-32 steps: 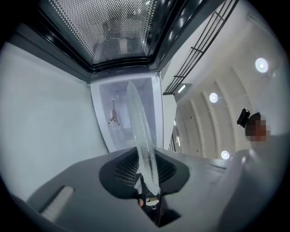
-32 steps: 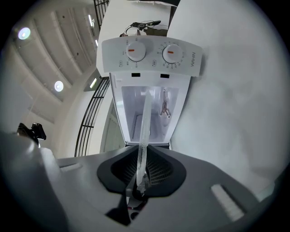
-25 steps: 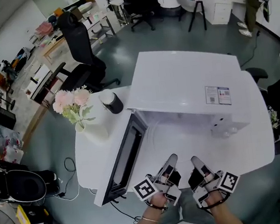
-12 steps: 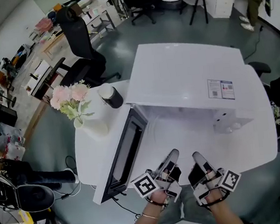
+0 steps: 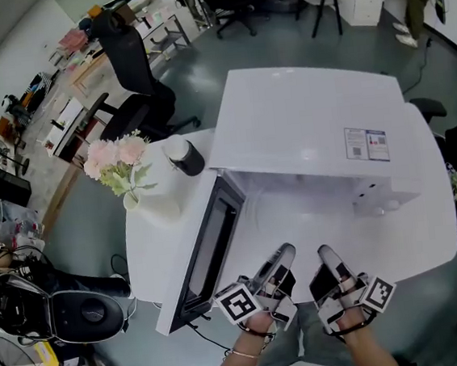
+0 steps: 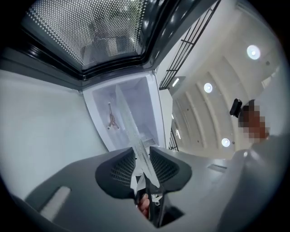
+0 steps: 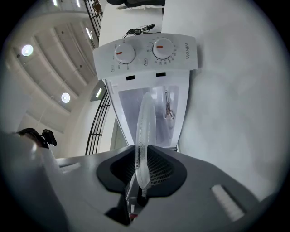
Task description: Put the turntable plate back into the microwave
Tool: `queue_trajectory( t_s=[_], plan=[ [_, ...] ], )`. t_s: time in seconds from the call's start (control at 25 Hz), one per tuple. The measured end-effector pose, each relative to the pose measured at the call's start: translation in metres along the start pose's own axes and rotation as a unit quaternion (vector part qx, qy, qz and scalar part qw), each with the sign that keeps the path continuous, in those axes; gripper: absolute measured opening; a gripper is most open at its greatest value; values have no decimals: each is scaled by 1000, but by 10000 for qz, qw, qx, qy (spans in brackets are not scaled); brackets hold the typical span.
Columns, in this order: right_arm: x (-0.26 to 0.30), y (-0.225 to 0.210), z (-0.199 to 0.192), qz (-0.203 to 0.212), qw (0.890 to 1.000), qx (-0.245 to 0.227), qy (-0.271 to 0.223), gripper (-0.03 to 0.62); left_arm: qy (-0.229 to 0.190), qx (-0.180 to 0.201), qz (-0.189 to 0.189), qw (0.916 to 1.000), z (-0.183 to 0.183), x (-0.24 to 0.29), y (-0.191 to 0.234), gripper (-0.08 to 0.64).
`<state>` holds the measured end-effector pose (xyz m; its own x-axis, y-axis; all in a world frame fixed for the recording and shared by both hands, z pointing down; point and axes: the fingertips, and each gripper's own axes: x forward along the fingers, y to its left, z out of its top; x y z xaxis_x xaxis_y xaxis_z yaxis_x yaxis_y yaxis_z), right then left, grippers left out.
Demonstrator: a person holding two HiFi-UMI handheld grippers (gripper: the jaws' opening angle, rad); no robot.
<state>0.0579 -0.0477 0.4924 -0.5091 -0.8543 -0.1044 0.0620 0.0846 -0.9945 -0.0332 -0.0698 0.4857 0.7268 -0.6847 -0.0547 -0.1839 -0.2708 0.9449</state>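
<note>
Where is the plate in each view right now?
Head view: plate barely shows, lower middle, at the mouth of the cavity.
Left gripper view: plate at centre, edge-on, slanting up-left into the cavity.
Right gripper view: plate at centre, edge-on, upright before the cavity.
Shared landmark: the white cavity; both gripper views also show its hub.

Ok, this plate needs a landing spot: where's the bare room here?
Inside the microwave, bare except the small hub on its floor. The table is free in front, between the open door and its right edge. Crowded left: vase and dark cup beside the door.
</note>
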Motion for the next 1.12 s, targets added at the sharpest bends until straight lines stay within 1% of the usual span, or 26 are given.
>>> queue_trajectory(
  t_s=[0.28,0.48,0.56,0.6,0.72,0.8,0.84,0.88,0.92,1.04,1.12],
  plan=[
    [6,4,7,107,9997,-196,-87,60,80,211,69,9997,3,-11,-2,118],
    [11,5,10,147,9995,-238,-147,60,130,112,192,9997,-4,-27,-3,123],
    [13,6,11,163,9994,-257,-153,60,141,130,296,9994,-8,-36,-3,121],
    [14,6,12,168,9994,-274,-151,61,136,161,342,9992,-9,-40,-3,108],
    [18,7,14,185,9992,-327,-139,63,179,431,524,9975,-9,-47,-3,95],
    [20,7,15,201,9991,-339,-137,63,172,813,739,9938,-5,-50,-2,93],
    [21,7,15,212,9991,-334,-138,63,144,1083,906,9899,-2,-52,-2,92],
    [23,7,15,224,9991,-321,-142,63,108,1403,1108,9838,2,-53,-1,87],
    [24,7,15,235,9992,-302,-149,63,79,1747,1322,9757,7,-54,0,86],
    [26,6,16,241,9992,-266,-164,63,77,2699,1863,9447,16,-55,1,86],
    [27,5,17,234,9992,-267,-159,63,93,3183,2111,9241,20,-55,-1,86]
  ],
)
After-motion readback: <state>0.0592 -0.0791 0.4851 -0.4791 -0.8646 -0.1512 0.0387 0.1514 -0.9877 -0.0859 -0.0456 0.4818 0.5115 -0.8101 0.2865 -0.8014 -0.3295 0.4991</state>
